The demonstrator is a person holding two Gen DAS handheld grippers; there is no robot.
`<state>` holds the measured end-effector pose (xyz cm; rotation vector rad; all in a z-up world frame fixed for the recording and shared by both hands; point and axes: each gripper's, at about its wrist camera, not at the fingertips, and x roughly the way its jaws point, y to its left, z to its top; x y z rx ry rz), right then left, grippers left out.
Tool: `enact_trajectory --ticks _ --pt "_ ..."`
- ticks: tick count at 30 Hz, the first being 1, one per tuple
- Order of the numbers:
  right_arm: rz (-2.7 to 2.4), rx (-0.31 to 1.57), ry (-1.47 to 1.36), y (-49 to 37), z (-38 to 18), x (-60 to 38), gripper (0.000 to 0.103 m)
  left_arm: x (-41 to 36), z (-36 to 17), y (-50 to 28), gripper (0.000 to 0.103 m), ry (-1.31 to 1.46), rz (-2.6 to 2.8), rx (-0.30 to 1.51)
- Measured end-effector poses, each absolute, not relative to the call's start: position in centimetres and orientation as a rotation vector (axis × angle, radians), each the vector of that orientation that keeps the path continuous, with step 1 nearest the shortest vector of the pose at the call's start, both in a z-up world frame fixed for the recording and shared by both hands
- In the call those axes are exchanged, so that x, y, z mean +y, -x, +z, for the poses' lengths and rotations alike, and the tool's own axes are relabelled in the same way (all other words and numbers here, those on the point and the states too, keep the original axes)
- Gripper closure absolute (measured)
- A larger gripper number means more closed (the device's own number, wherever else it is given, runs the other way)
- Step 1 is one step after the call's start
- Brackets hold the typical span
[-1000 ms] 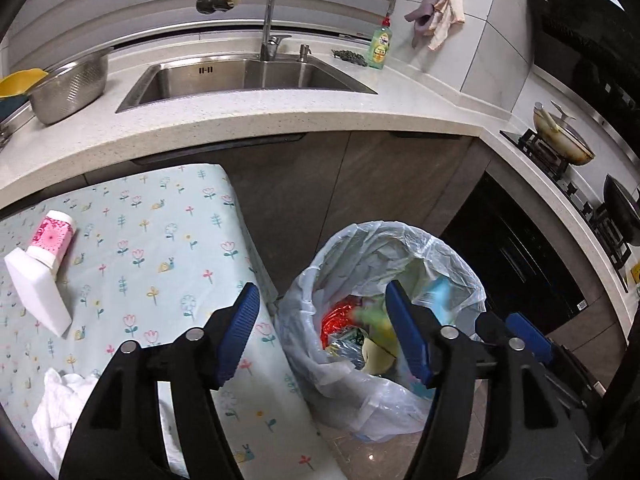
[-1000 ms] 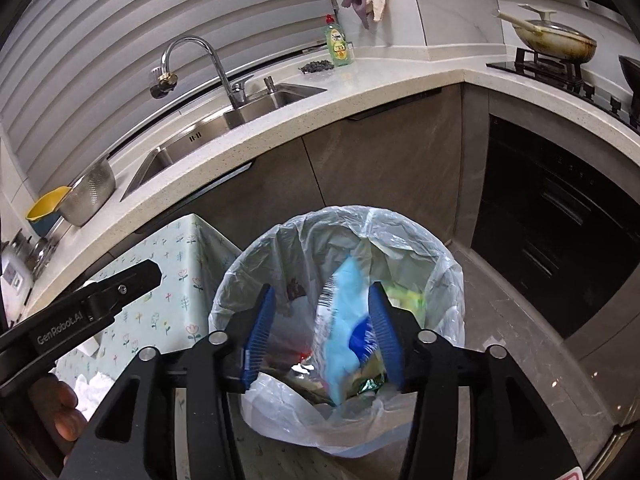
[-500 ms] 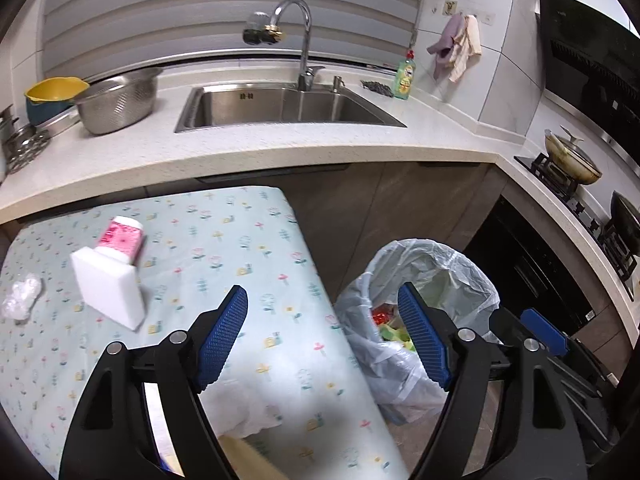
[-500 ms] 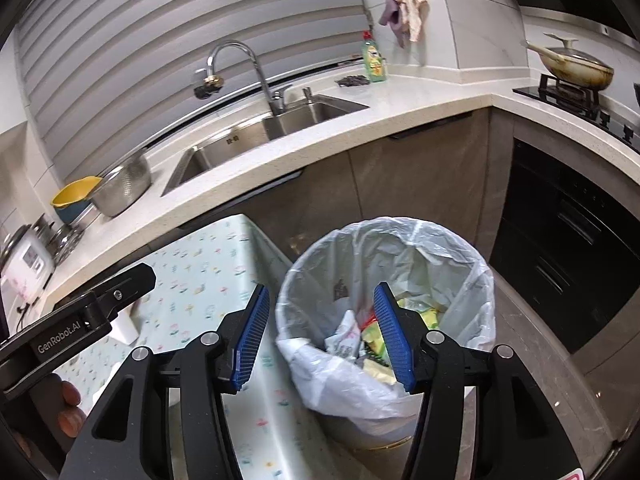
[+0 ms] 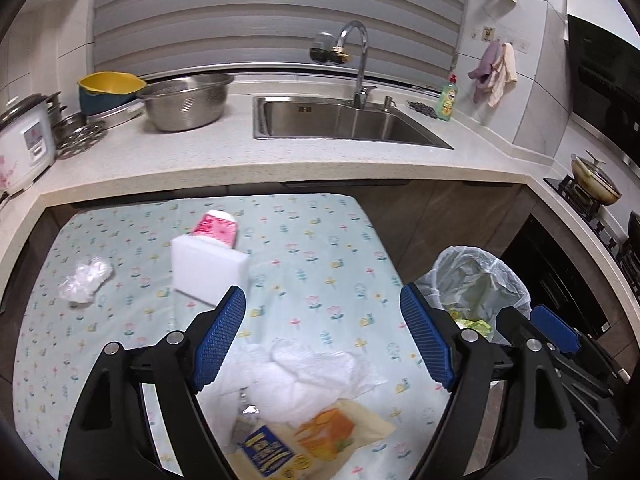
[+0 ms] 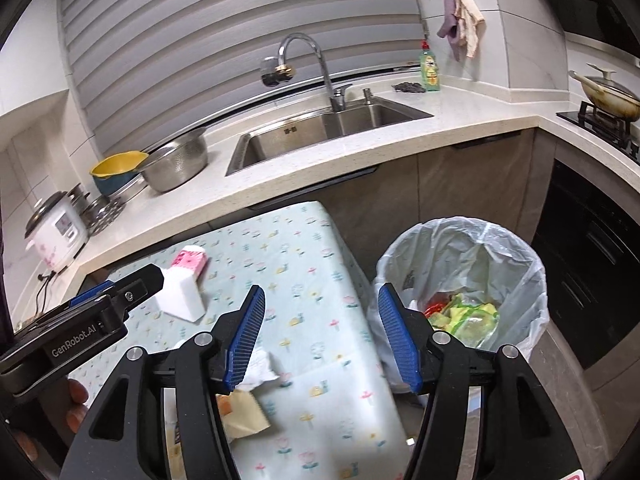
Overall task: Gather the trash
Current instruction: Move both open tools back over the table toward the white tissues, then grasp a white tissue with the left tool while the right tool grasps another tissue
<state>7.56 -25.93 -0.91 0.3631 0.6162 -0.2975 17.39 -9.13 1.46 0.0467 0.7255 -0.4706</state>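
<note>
A pile of trash point(image 5: 304, 372) is seen on a small table covered with a pale flowered cloth point(image 5: 320, 248): crumpled white paper, a yellow wrapper point(image 5: 340, 432) with orange on it, and a small blue and yellow packet point(image 5: 272, 454). A white block point(image 5: 208, 270) with a pink carton point(image 5: 216, 230) behind it is found further back on the cloth, and a clear crumpled scrap point(image 5: 84, 282) is left well apart at the side. A bin lined with a white bag point(image 6: 460, 264) is placed just beside the table, with green and red rubbish inside. Behind all this, a stone counter, a steel sink point(image 5: 344, 122), bowls and a stove are seen. The left gripper point(image 5: 324, 332) is held above the pile; its jaws have just been opening and are wide apart, with nothing gripped. The right gripper point(image 6: 320, 332) is held over the table edge, between the pile and the bin; its jaws have just been opening too, and nothing is gripped.
</note>
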Motion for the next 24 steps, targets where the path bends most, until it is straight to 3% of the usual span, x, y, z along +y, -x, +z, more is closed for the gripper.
enact_trajectory --ticks 2,5,24 --pt "-0.282 0.623 -0.356 -7.8 -1.0 -24.8 0.045 -7.9 1.4 -17.4 0.026 -0.048 -0.455 0.727" --pt "-0.257 0.638 -0.346 -8.3 -1.3 -22.8 0.045 -5.9 1.1 -17.4 0.016 -0.043 -0.432 0.738" --pt "-0.156 0.808 -0.291 -13.0 -7.9 -15.4 0.045 3.1 -6.9 -19.3 0.016 -0.027 -0.274 0.912"
